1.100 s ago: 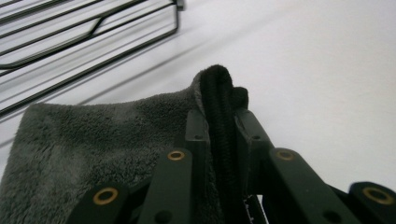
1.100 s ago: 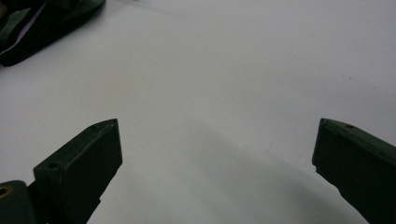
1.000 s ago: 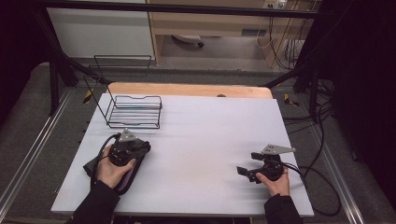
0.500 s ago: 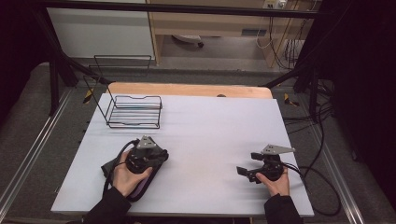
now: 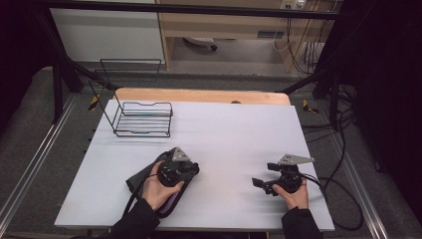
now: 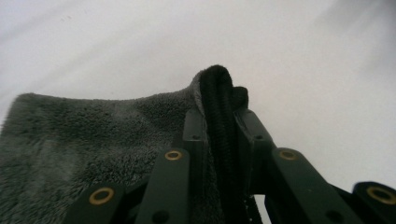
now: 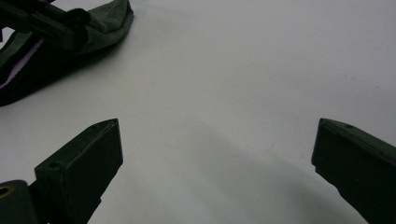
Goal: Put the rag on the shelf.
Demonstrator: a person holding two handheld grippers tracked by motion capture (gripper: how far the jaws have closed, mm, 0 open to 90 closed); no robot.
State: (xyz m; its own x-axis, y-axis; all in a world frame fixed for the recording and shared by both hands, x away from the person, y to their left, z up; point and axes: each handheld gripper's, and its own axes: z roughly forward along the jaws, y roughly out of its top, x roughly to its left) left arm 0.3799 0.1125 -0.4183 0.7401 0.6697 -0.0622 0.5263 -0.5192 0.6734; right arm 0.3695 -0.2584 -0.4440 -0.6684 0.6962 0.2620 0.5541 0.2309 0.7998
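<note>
Left gripper view: left claw (image 6: 219, 130) pinches a dark towel (image 6: 93, 135); right claw (image 7: 215, 163) hangs spread over the table (image 7: 243, 70).

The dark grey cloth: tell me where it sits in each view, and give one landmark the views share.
High view: the dark grey cloth lies lower left of centre on the white table, under the left tongs.
Left gripper view: it covers the lower left, with a folded edge pinched between the jaws.
Right gripper view: top left corner, beyond the open right tongs.
Shared landmark: the white table surface.
</note>
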